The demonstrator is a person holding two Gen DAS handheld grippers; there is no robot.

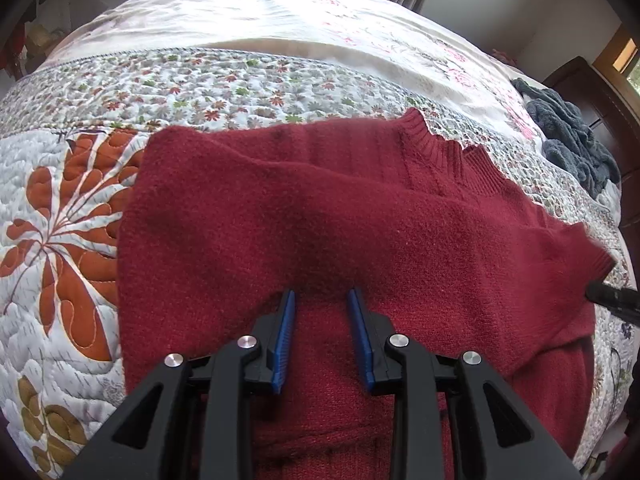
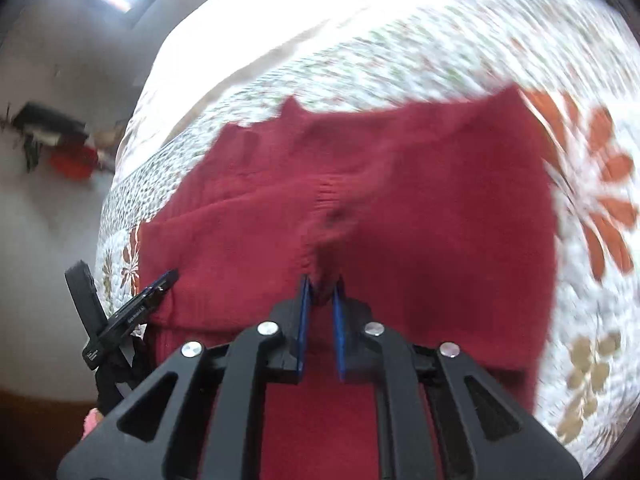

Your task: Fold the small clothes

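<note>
one floral quilted bed (image 1: 72, 208), bright room

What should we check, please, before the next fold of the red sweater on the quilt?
1. Right gripper shut on the sleeve cuff: ok.
2. Left gripper open, clamping nothing: ok.
3. Red sweater body flat on the quilt: ok.
4. Collar visible, not folded under: ok.
5. Blue-grey clothes lying apart from the sweater: ok.
6. Other sleeve already folded in: cannot tell.
</note>
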